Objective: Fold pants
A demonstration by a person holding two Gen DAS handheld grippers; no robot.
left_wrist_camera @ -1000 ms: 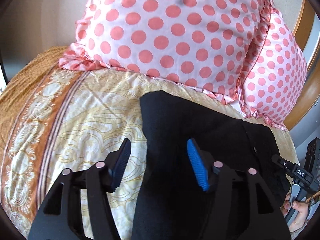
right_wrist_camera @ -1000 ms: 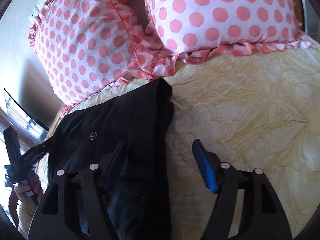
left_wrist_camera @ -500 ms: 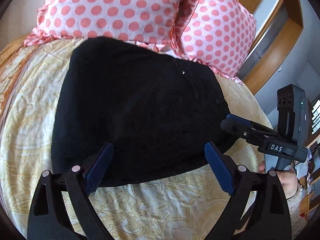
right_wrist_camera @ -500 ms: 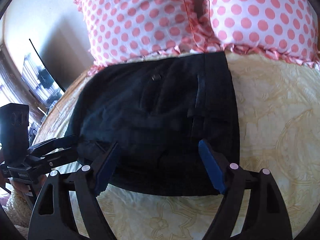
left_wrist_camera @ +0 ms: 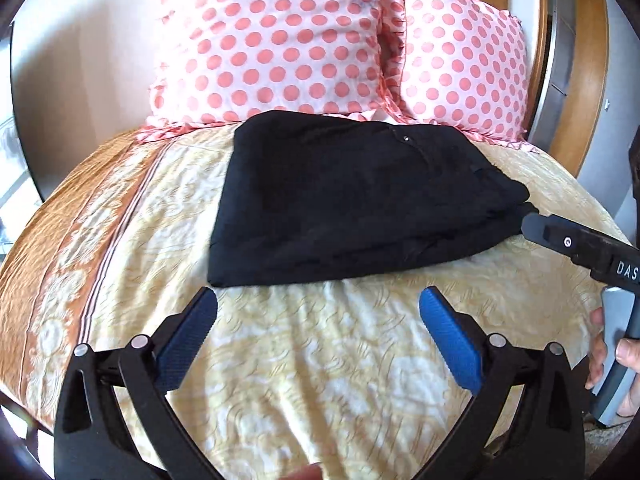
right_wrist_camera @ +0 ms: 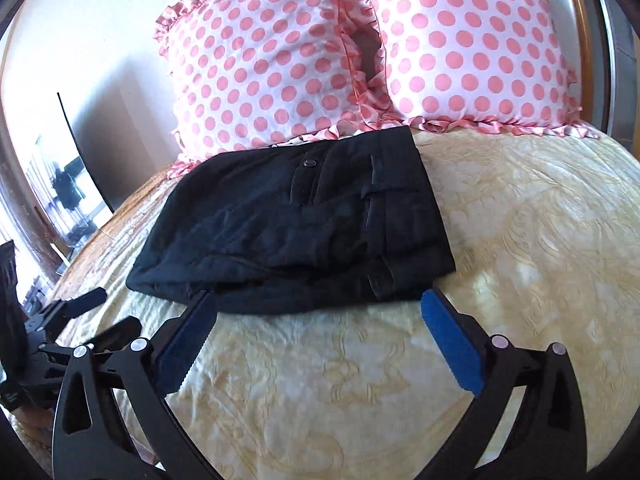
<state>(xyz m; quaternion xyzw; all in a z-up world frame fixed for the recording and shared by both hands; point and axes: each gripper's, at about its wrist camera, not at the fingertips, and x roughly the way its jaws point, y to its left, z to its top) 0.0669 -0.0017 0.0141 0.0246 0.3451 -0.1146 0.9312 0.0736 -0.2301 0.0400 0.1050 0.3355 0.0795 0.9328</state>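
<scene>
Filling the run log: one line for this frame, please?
phase: fold done, retreat | folded black pants: flat on yellow bedspread, against polka-dot pillows | left gripper: open, empty | right gripper: open, empty

A bedroom in a home. A bed (left_wrist_camera: 320, 380) is covered with a cream and yellow patterned spread with an orange border along its left edge. Two frilled pink polka-dot pillows (right_wrist_camera: 280, 52) lean against the wall at its head. A wooden frame (left_wrist_camera: 588, 80) stands at the right, and a dark screen (right_wrist_camera: 80, 148) sits beyond the left edge.
</scene>
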